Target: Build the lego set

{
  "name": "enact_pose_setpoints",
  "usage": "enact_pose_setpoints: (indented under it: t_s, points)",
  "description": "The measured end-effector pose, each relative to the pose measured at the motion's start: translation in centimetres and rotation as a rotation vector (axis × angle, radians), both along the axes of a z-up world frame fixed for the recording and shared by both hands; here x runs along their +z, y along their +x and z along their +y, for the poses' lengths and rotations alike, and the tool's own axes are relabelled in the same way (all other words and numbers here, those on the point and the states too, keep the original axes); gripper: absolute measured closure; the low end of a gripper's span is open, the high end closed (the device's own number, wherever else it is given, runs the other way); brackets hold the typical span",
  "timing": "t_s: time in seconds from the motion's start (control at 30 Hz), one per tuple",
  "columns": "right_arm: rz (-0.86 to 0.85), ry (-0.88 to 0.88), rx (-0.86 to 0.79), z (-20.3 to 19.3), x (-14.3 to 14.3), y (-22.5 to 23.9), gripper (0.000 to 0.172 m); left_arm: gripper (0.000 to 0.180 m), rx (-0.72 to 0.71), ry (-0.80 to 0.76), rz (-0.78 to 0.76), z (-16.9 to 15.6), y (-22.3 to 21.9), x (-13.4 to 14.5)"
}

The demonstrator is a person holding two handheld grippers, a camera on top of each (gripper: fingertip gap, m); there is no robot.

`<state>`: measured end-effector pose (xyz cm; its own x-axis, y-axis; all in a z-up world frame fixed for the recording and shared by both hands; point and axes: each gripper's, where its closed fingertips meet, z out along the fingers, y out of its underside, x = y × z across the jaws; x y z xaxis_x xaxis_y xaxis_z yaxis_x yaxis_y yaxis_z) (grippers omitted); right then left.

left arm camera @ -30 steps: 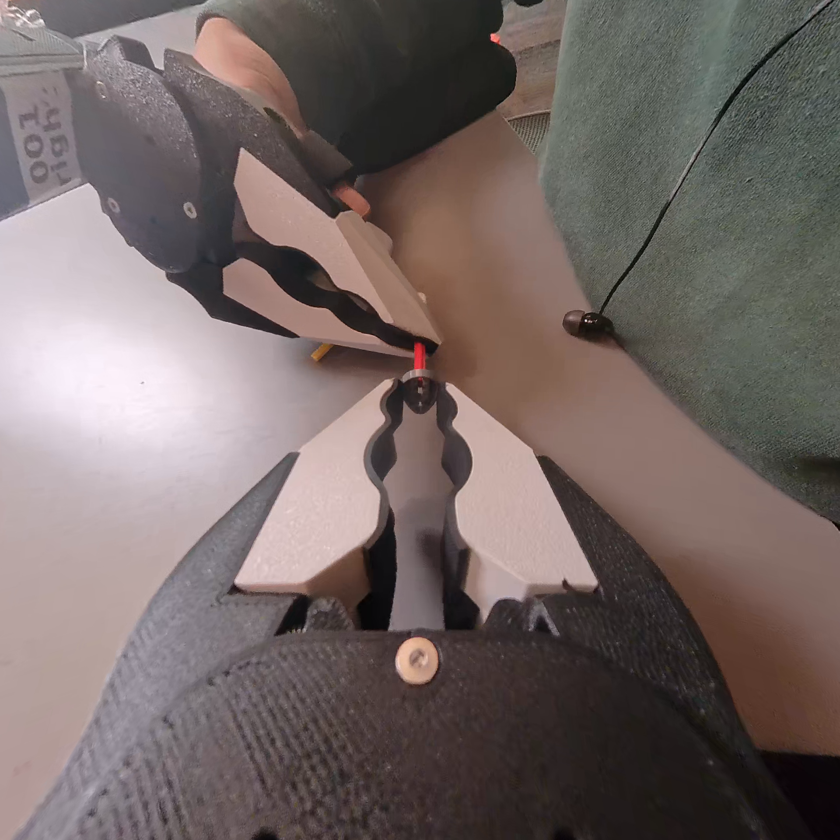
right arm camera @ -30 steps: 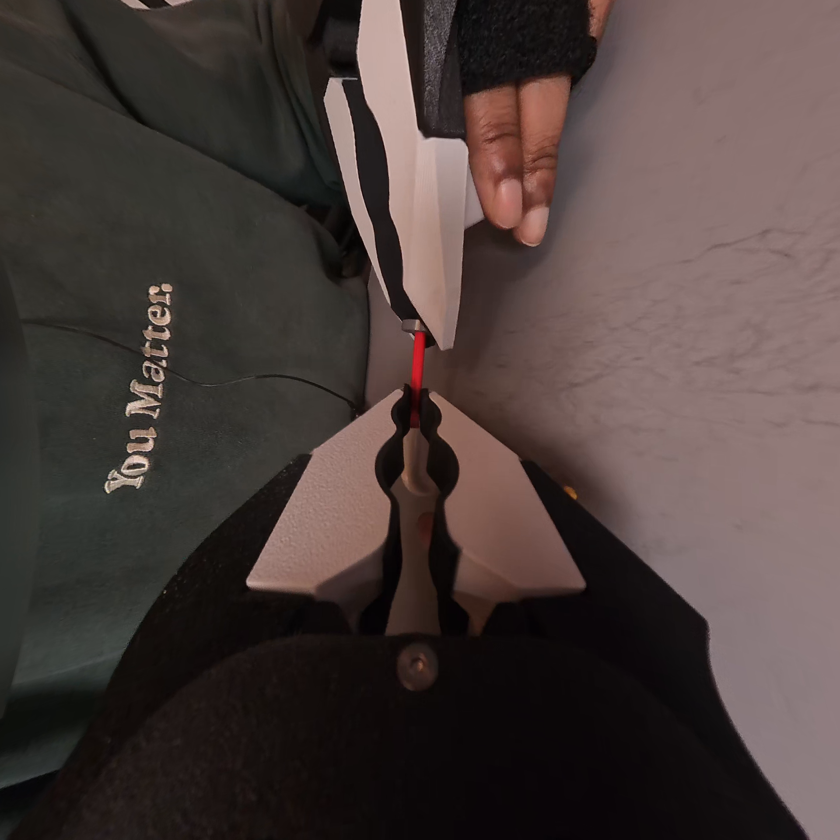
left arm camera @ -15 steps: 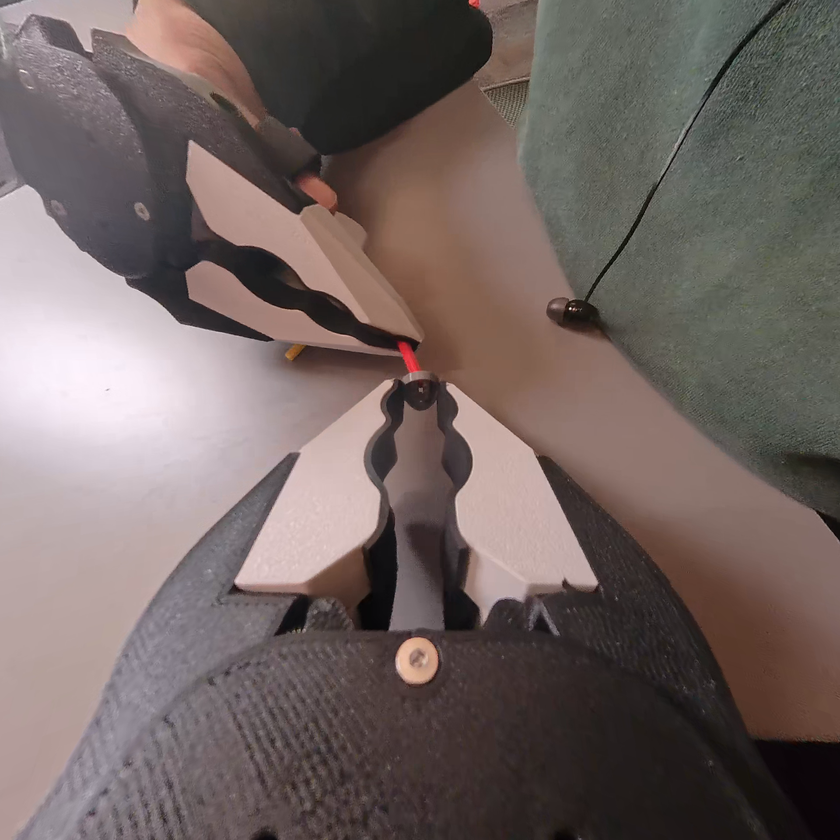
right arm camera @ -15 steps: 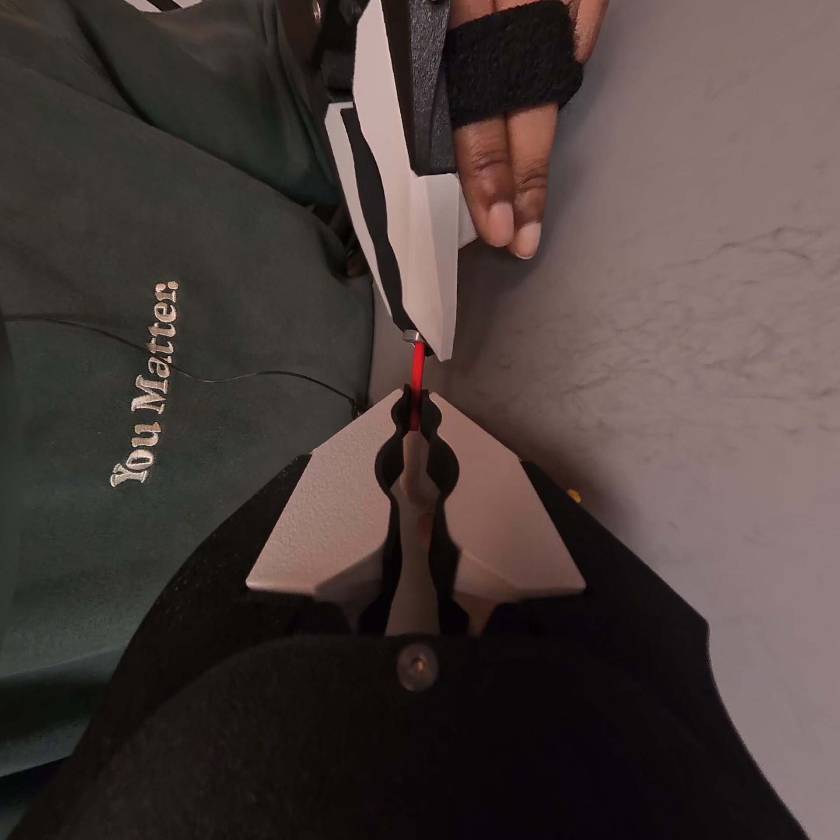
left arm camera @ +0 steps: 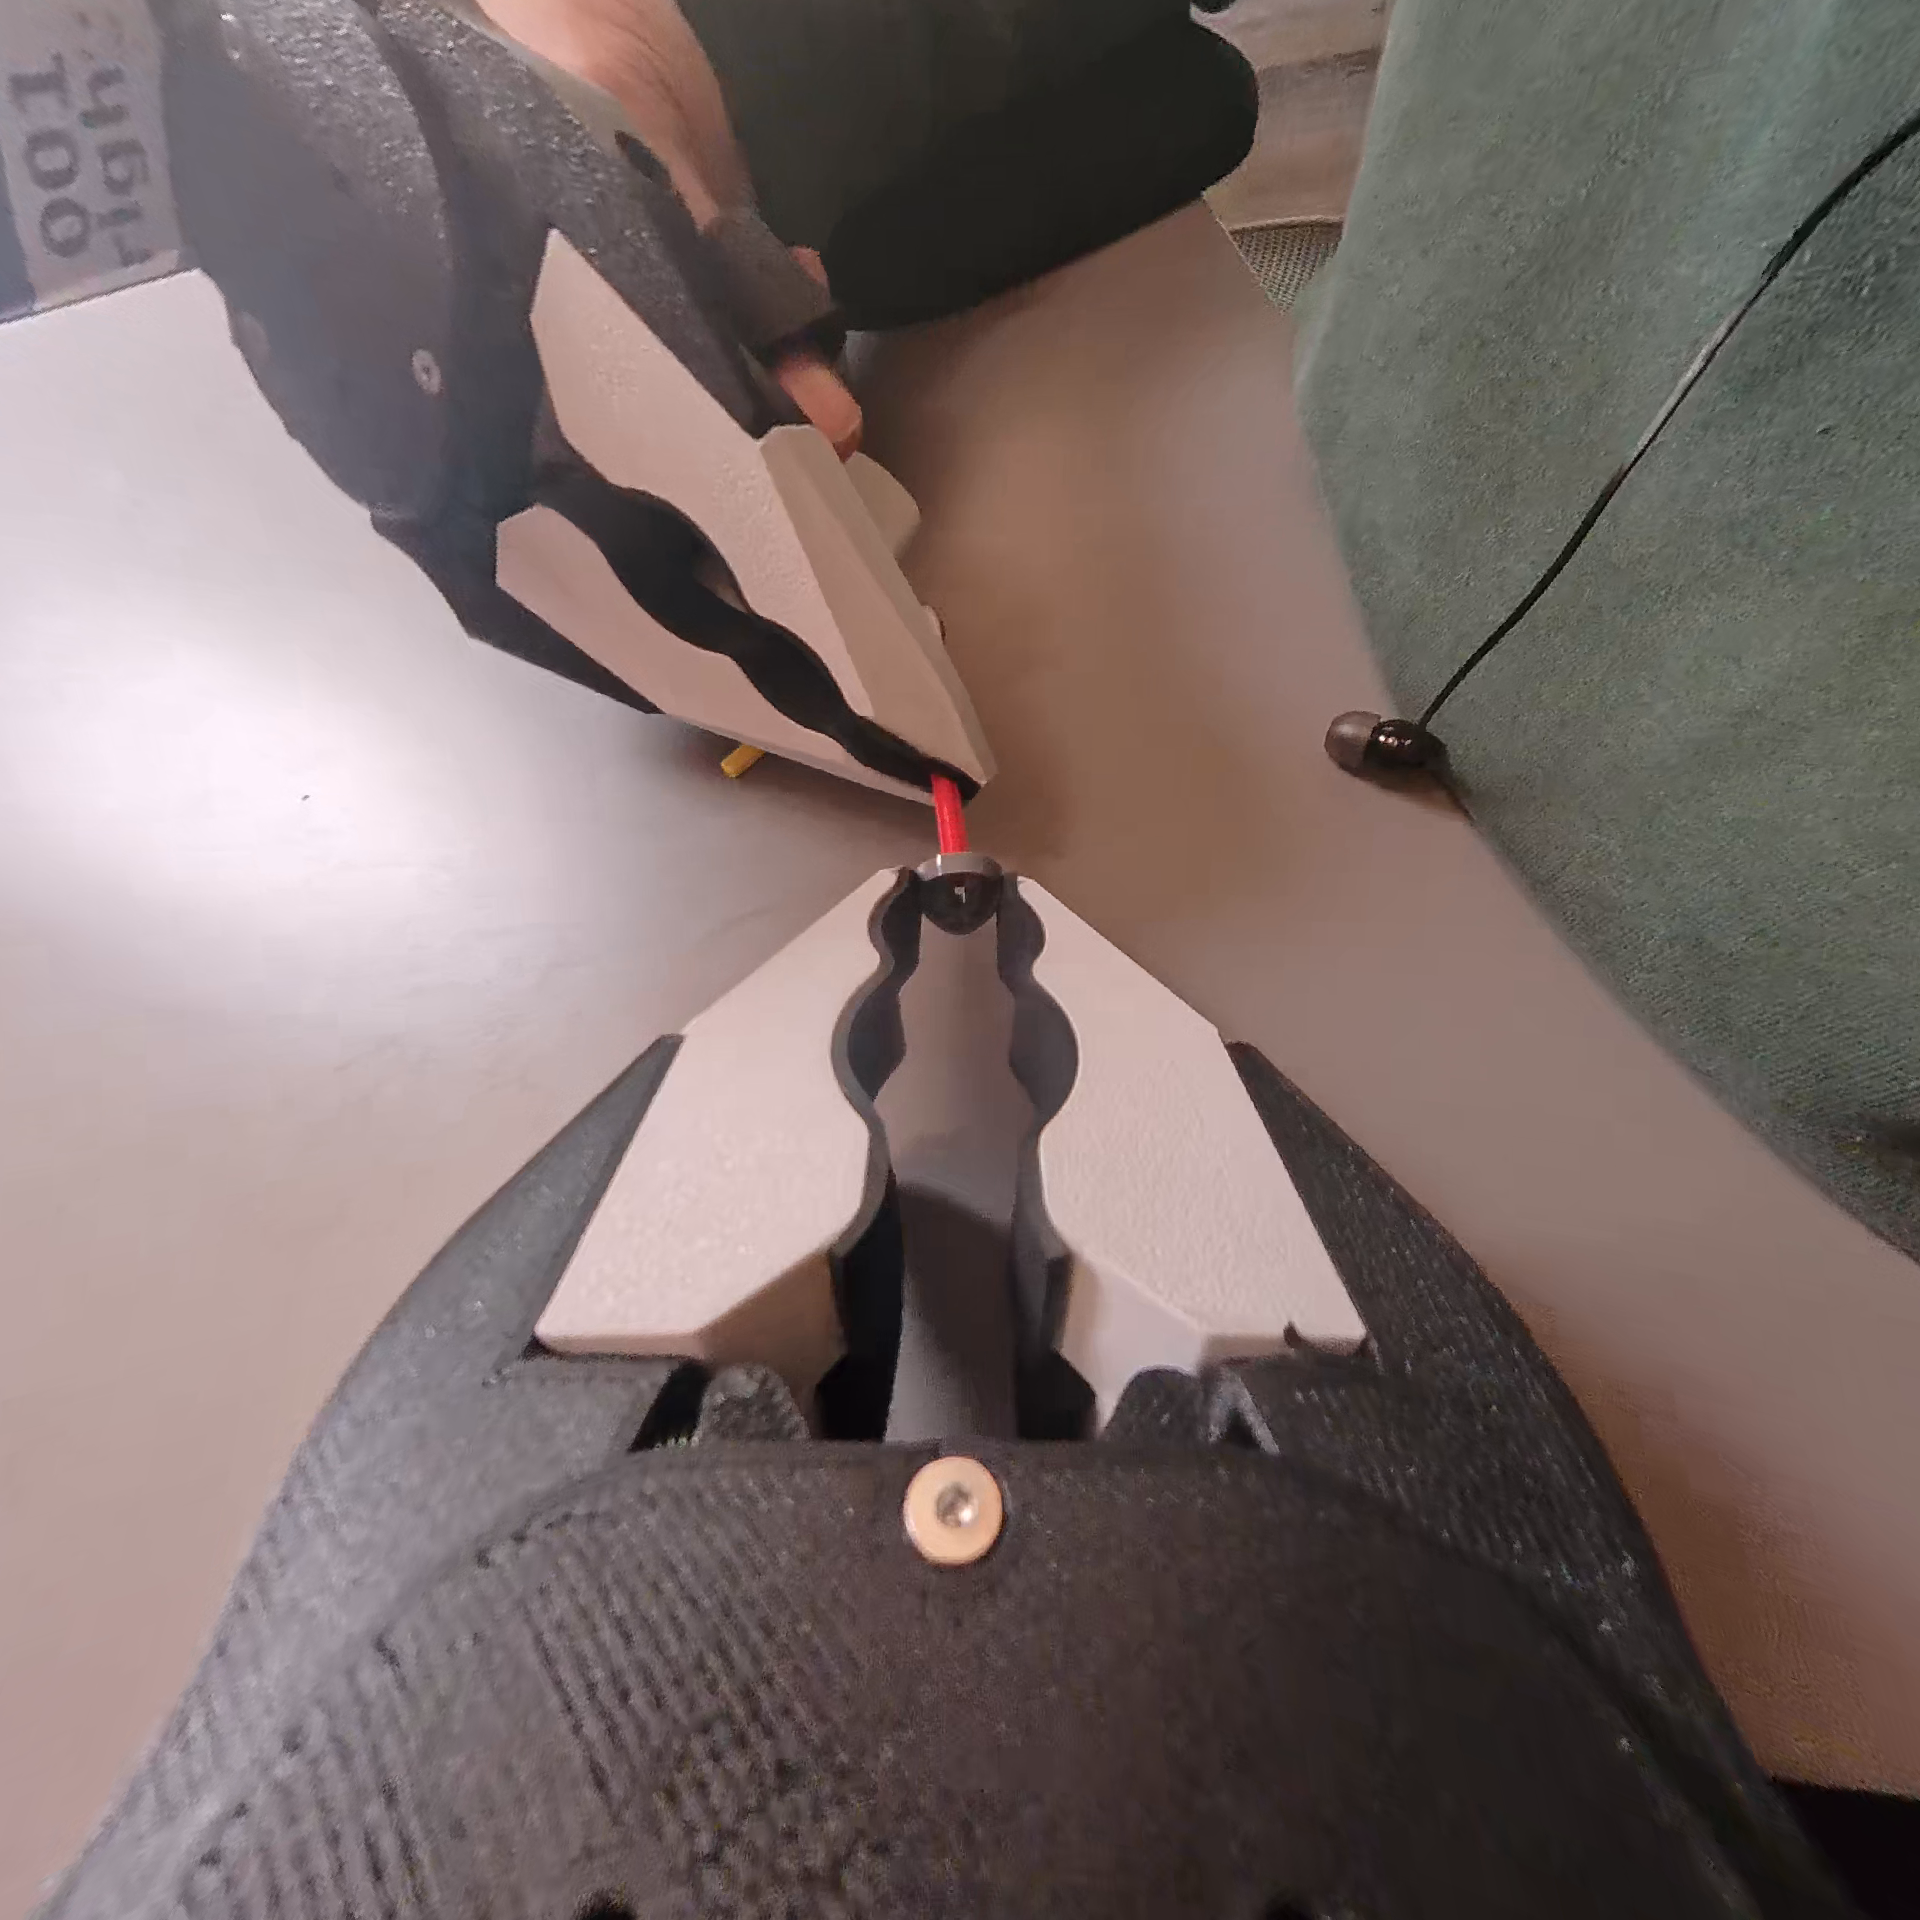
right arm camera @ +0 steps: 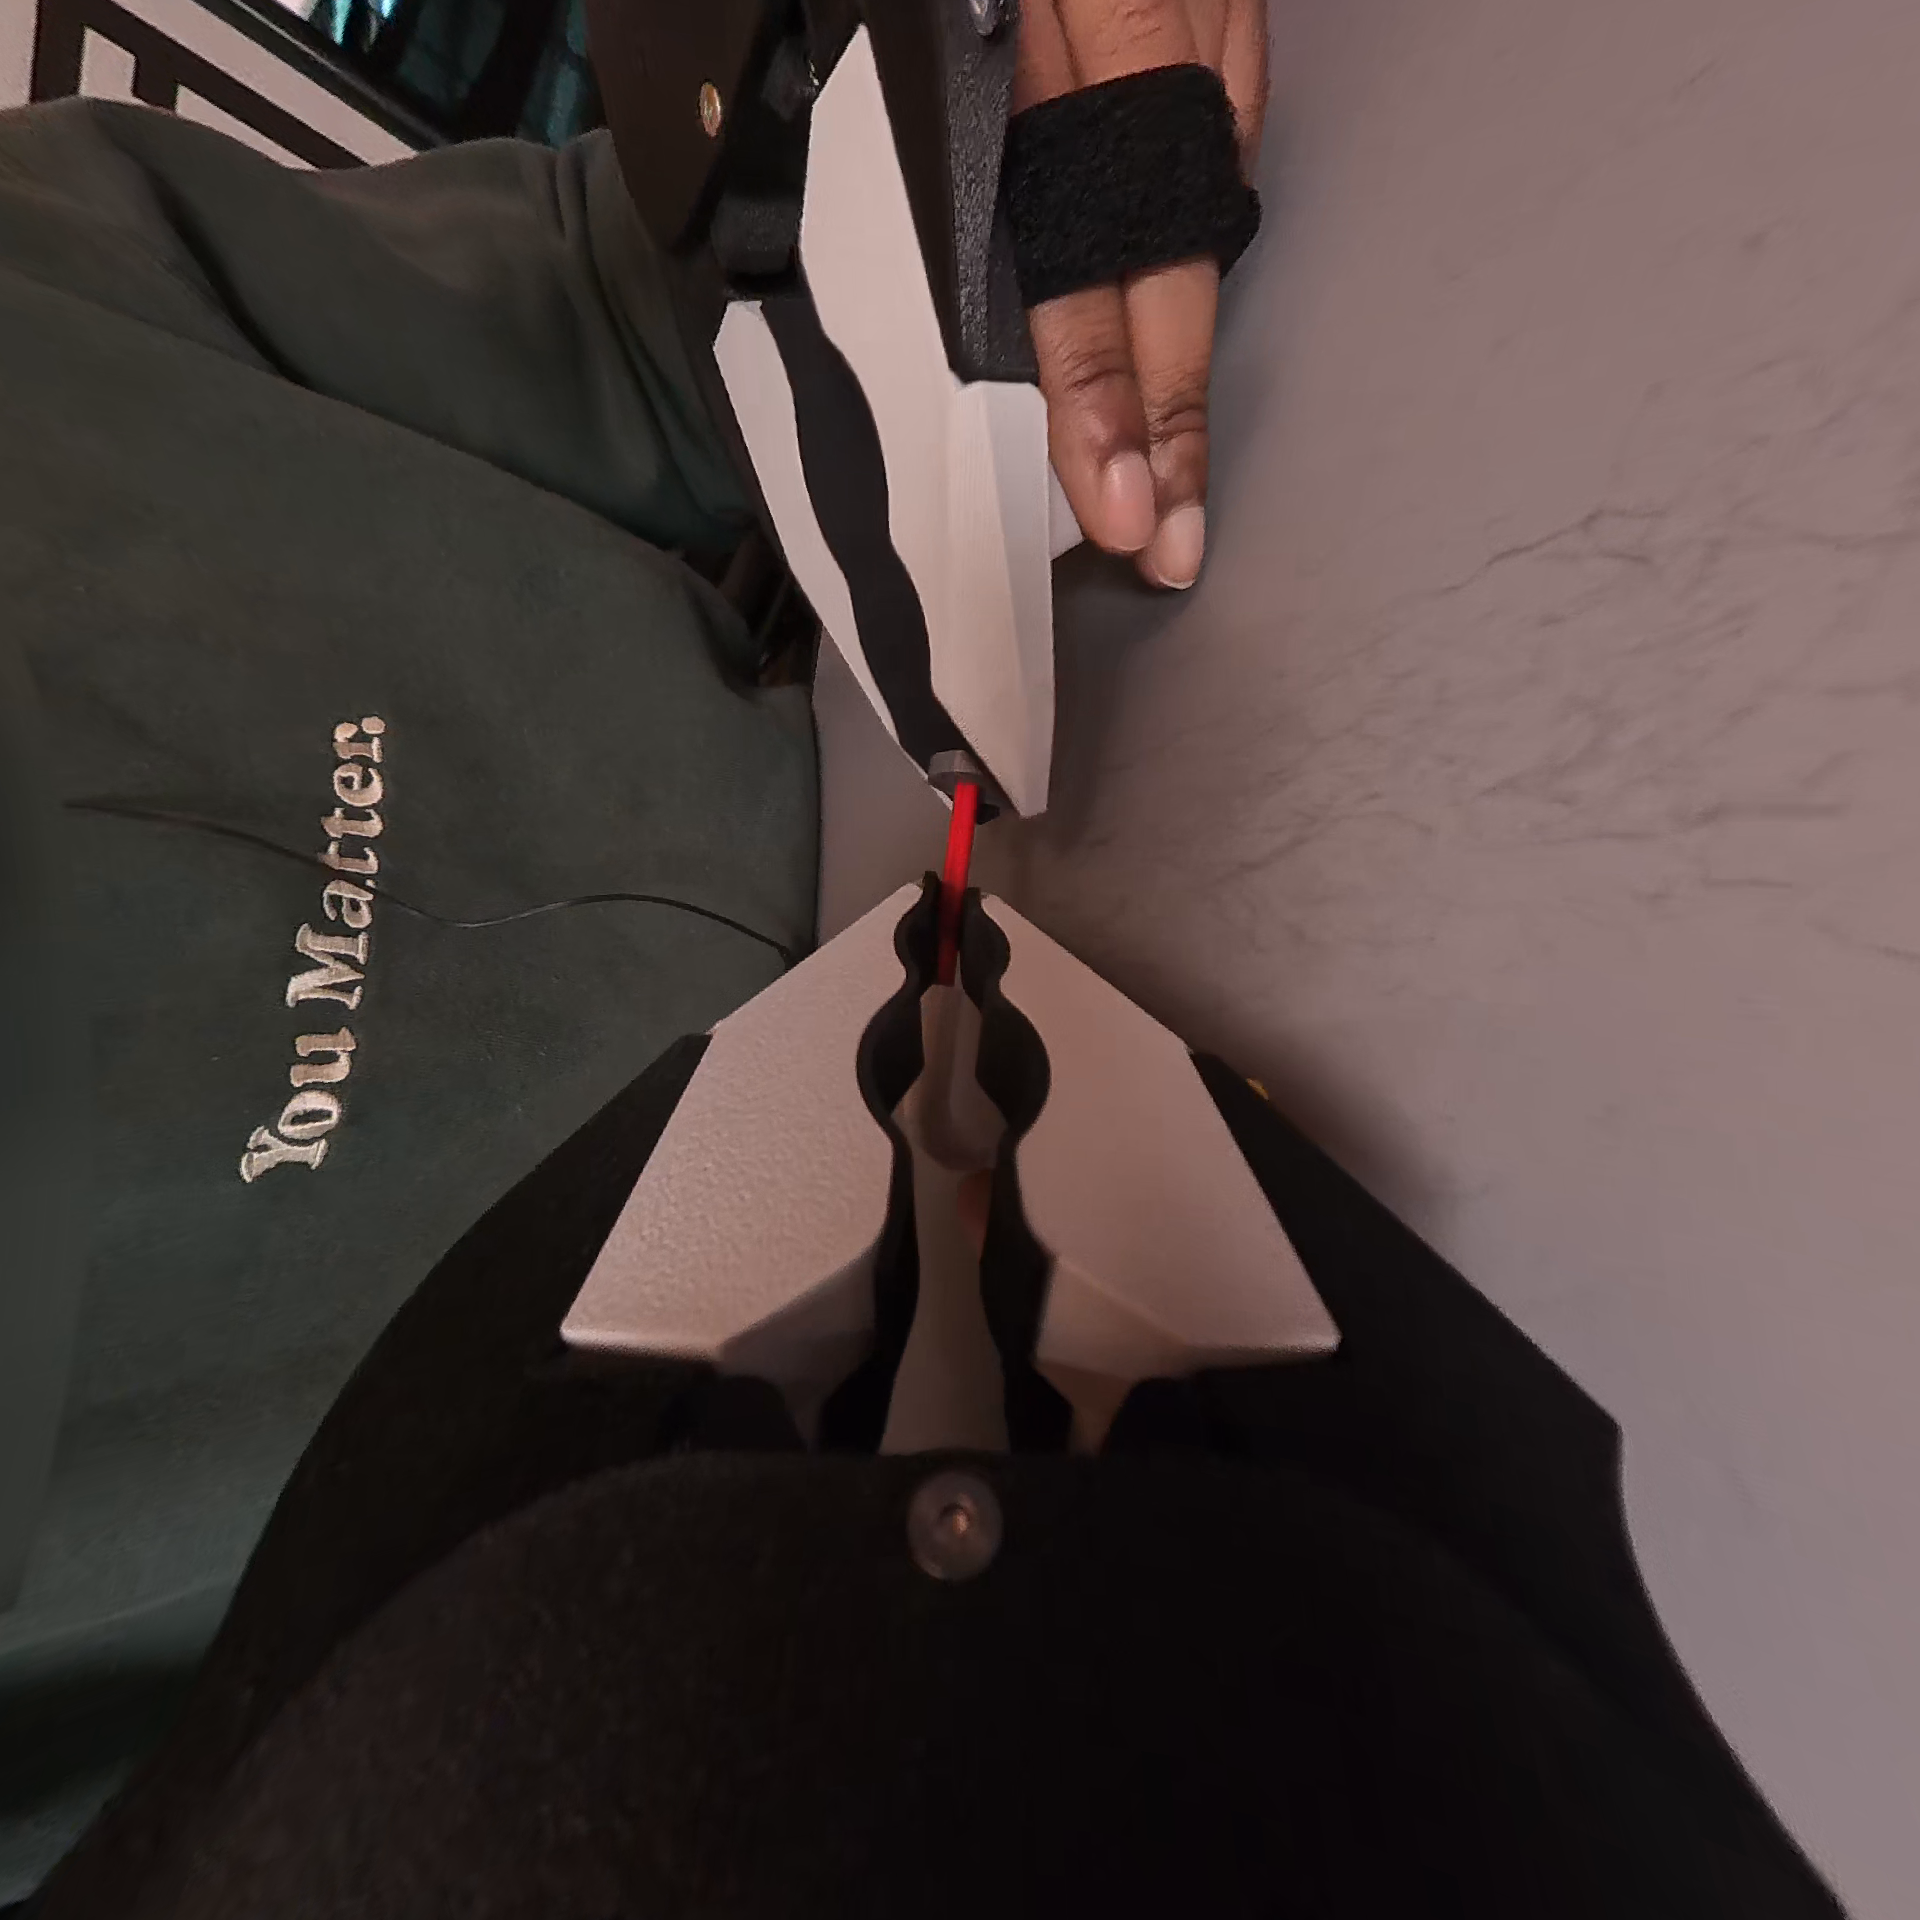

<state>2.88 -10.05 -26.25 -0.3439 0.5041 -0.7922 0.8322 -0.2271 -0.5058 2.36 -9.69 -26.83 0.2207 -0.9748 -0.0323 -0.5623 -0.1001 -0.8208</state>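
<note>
1. Grey table fills most of both views; matte surface, light glare at the left in the left wrist view.
2. Person in a green sweatshirt sits right at the table edge; pale lettering on the chest shows in the right wrist view, thin black cord runs across the cloth.
3. Left gripper, black body with white fingers, jaws narrow and clamped on a small dark rounded knob with a grey metal collar, pinched right at the tips.
4. Right gripper, same build, jaws nearly together and gripping a thin red rod; its black pads press both sides of the rod.
5. The two grippers meet tip to tip above the table; the rod spans the short gap between them, one end in the right one's tips, the other going into the knob held by the left one.
6. Hand on the left gripper, black strap across two fingers.
7. Black earbud lies on the table at the sweatshirt's edge, on the cord.
8. Small yellow piece on the table, partly hidden under the right gripper.
</note>
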Motion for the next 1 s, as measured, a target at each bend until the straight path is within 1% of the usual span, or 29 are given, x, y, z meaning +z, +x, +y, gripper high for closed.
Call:
enact_pose_setpoints:
  t_s: [0.13,0.23,0.53,0.77,1.0]
  points:
    - [-0.006,0.003,0.001,0.0,-0.1,0.0,0.172,0.167,0.027,-0.027,-0.014,0.4,-0.1,0.0]
    - [-0.007,0.001,0.003,0.0,-0.1,0.0,0.172,0.167,0.021,-0.038,-0.014,0.3,0.0,-0.1]
    - [-0.014,-0.002,0.001,0.0,-0.1,-0.1,0.172,0.167,0.012,-0.009,0.081,0.1,0.2,-0.7]
    - [-0.014,0.004,-0.026,0.1,-0.2,-0.3,0.172,0.168,0.030,-0.017,0.093,0.3,0.3,-0.8]
    - [-0.031,0.043,-0.048,0.2,-0.4,-0.4,0.172,0.167,0.044,-0.023,0.151,0.4,0.3,-1.1]
